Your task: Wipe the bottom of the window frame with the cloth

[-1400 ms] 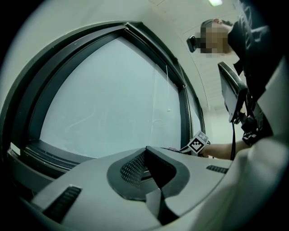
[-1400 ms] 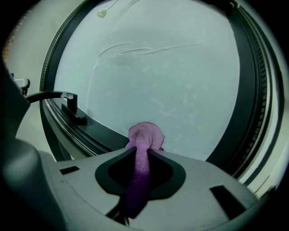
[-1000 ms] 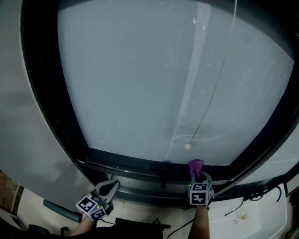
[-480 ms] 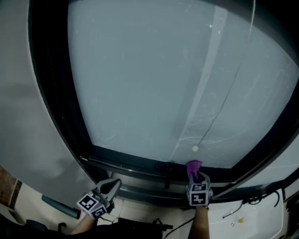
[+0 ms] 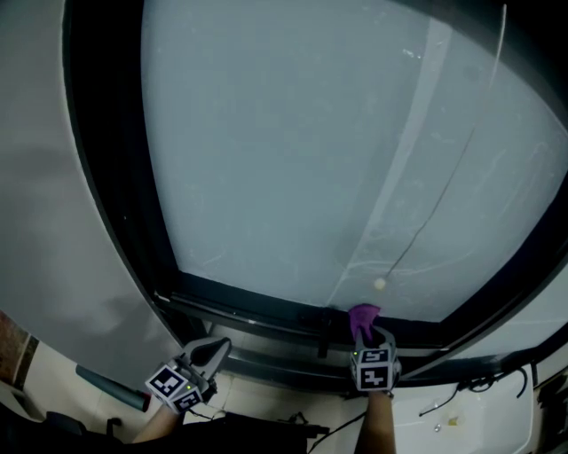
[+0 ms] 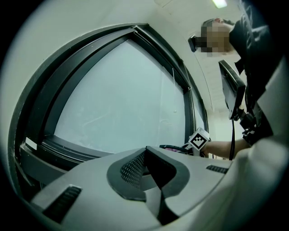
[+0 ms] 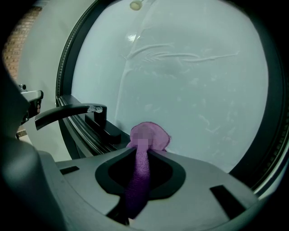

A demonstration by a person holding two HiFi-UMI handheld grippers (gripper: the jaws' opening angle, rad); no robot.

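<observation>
A purple cloth point(image 5: 362, 317) point(image 7: 156, 134) is bunched against the dark bottom rail of the window frame point(image 5: 248, 309) point(image 7: 83, 135), just under the frosted glass. My right gripper point(image 5: 365, 332) point(image 7: 142, 154) is shut on the cloth, which pokes out past its tips. A black window handle point(image 5: 324, 330) point(image 7: 72, 110) sits on the rail just left of the cloth. My left gripper point(image 5: 213, 348) point(image 6: 145, 151) hangs below the rail at the lower left, shut with nothing in it. Its view shows the rail point(image 6: 67, 146) and the right gripper's marker cube point(image 6: 199, 139).
A small white bead point(image 5: 380, 285) point(image 7: 135, 5) hangs on a cord in front of the glass above the cloth. Below the frame is a white ledge with cables point(image 5: 484, 387). A dark tube point(image 5: 106, 387) lies at the lower left. A person point(image 6: 253, 67) shows in the left gripper view.
My right gripper has slid the cloth left along the bottom rail, closer to the black handle. The left gripper has stayed put.
</observation>
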